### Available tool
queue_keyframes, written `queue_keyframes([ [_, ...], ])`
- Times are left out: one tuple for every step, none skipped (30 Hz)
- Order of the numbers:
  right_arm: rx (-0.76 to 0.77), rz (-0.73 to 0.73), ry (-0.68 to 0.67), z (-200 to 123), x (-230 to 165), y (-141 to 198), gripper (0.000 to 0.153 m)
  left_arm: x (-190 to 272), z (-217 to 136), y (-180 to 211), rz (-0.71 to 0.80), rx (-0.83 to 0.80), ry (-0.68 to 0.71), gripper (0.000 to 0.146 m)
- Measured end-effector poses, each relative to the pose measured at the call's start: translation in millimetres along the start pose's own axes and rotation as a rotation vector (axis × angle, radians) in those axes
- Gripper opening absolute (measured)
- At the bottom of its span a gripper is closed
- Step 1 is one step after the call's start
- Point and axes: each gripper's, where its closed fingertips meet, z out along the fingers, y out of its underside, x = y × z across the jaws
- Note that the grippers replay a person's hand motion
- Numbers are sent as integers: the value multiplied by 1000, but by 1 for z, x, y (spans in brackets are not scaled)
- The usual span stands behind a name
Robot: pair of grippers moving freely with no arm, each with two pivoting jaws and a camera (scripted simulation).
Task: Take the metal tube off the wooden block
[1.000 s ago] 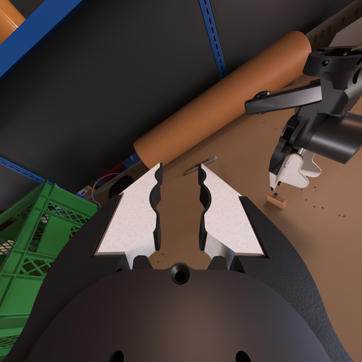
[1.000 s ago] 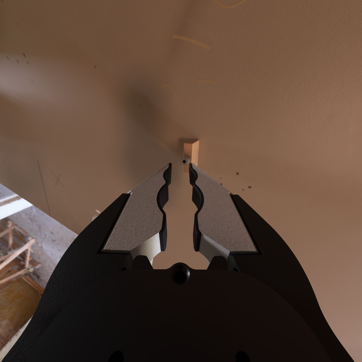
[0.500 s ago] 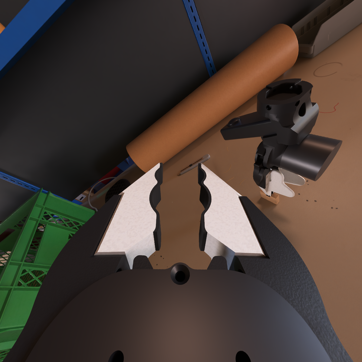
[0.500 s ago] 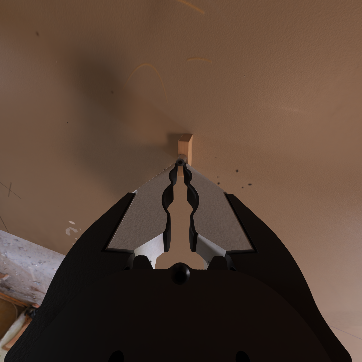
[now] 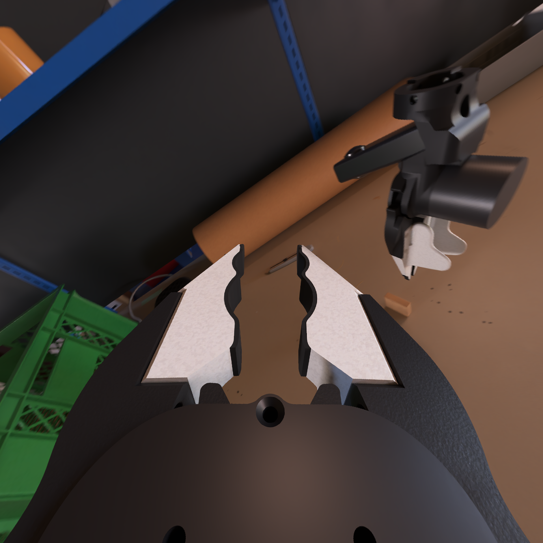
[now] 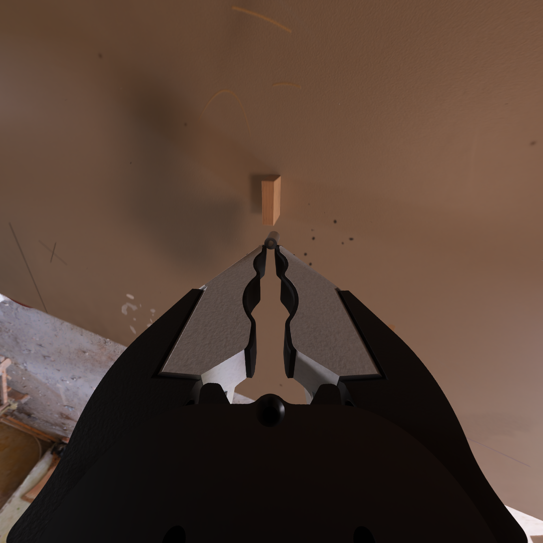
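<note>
Done: metal tube (image 6: 271, 242) clear of wooden block (image 6: 271, 199), which lies at 12 o'clock beyond it.
Right gripper (image 6: 270, 249): pinches the tube at its tips.
Left gripper (image 5: 269, 249): gaping, empty.
Left: set the tube down.

The short grey metal tube (image 6: 271, 236), hollow at its near end, is pinched at the fingertips of the right hand-held gripper (image 6: 270, 248), clear of the small pale rectangular wooden block (image 6: 270, 199). The block rests on the brown counter (image 6: 411, 147); its hole cannot be made out.
</note>
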Motion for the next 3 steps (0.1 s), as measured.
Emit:
queue_keyframes([
  [2, -11, -1, -10, 0, 2, 5, 3, -5, -4, -8, 29, 23, 36],
  [-2, -23, -6, -20, 0, 5, 5, 7, -10, -9, -16, 62, 53, 36],
  [-11, -37, -13, -29, 0, 9, 0, 10, -15, -14, -23, 97, 81, 36],
])
